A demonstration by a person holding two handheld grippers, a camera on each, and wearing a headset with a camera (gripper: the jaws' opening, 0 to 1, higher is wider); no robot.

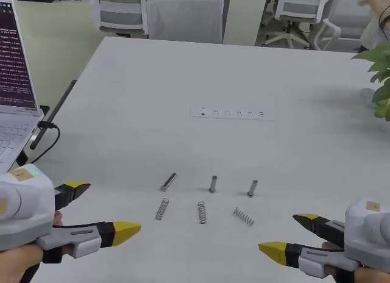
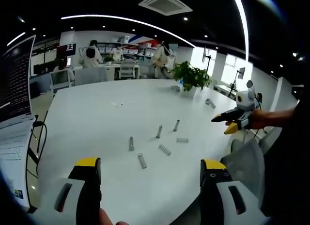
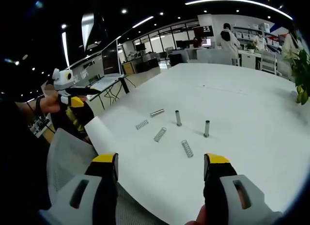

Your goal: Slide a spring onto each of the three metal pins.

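Left tool (image 1: 111, 207) and right tool (image 1: 278, 233) open, empty, over near tabletop (image 1: 183, 82) edge. Springs (image 1: 202, 212) look light, squashy (probably roll): pinch mid-coil gently; pins (image 1: 212, 184) stiff, slick.

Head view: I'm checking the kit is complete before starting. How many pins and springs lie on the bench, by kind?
Short silver metal pins: 3
Small coiled wire springs: 3
Total: 6

Springs (image 3: 160, 134) apparently loose beside pins (image 3: 178, 118)
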